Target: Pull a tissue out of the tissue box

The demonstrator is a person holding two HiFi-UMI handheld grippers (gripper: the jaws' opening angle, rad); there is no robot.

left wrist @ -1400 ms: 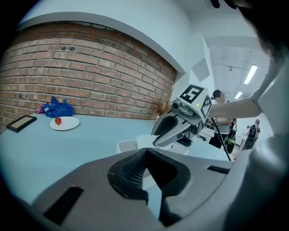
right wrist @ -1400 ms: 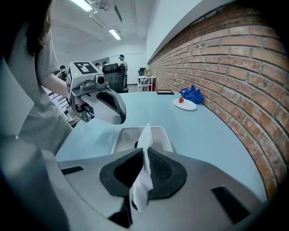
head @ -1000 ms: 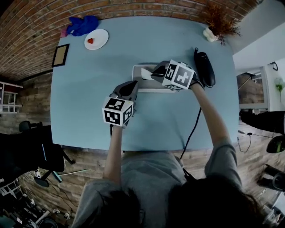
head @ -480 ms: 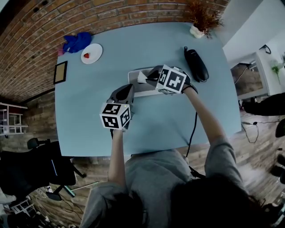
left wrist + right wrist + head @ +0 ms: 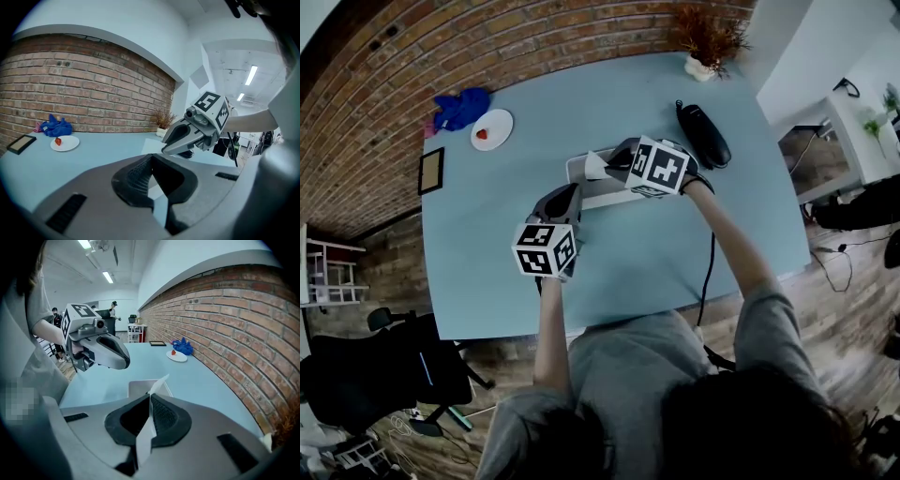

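Note:
A grey tissue box (image 5: 581,187) lies flat in the middle of the light blue table (image 5: 487,244). My right gripper (image 5: 613,162) hangs just above the box, shut on a white tissue (image 5: 596,166). In the right gripper view the tissue (image 5: 158,383) runs up between the closed pads, with the box (image 5: 138,389) below. My left gripper (image 5: 569,195) hovers at the box's near left end, jaws shut with nothing seen in them. From the left gripper view, my left gripper (image 5: 151,158) faces the right gripper (image 5: 165,150).
A black handset (image 5: 703,134) with a cable (image 5: 710,272) lies right of the box. At the far left are a white plate with a red item (image 5: 491,129), a blue cloth (image 5: 461,106) and a small dark frame (image 5: 432,170). A dried plant in a pot (image 5: 705,42) stands at the far right corner.
Both grippers have risen slightly. The right one has drawn the tissue a little higher above the box. The head view has tilted.

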